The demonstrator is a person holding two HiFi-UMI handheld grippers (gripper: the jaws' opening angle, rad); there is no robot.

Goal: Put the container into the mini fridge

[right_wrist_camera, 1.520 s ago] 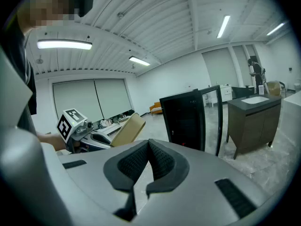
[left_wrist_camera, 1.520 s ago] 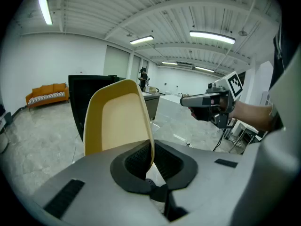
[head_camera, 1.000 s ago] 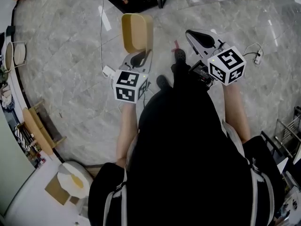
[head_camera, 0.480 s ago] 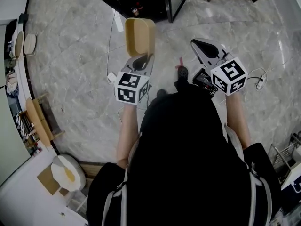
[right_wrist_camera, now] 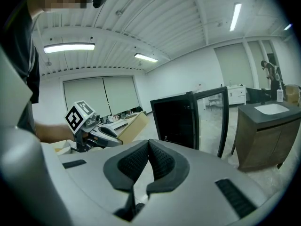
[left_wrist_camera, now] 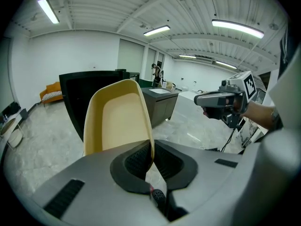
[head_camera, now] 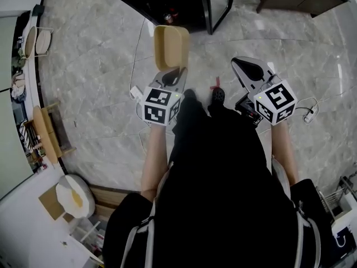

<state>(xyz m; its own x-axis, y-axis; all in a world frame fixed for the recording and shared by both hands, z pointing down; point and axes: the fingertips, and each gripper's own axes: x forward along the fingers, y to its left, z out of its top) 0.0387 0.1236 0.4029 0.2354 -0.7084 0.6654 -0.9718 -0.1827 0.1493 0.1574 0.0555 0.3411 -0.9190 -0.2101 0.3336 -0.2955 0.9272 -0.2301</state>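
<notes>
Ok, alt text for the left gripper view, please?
The left gripper pinches the rim of a tan container, which stands up on edge. Behind it is a black mini fridge; the right gripper is held out at right.

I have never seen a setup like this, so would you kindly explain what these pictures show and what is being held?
There is no robot here: a person stands on a grey stone floor, holding a two-jaw gripper in each hand. The head view comes from a camera on the person's head, looking down. The other two pictures come from cameras riding on each gripper, looking along its jaws. The left gripper is clamped on the rim of a tan container. The right gripper is shut and holds nothing. The cubes with black-and-white squares belong to the grippers. Ahead stands a black mini fridge with its glass door open, where the container is meant to go.
</notes>
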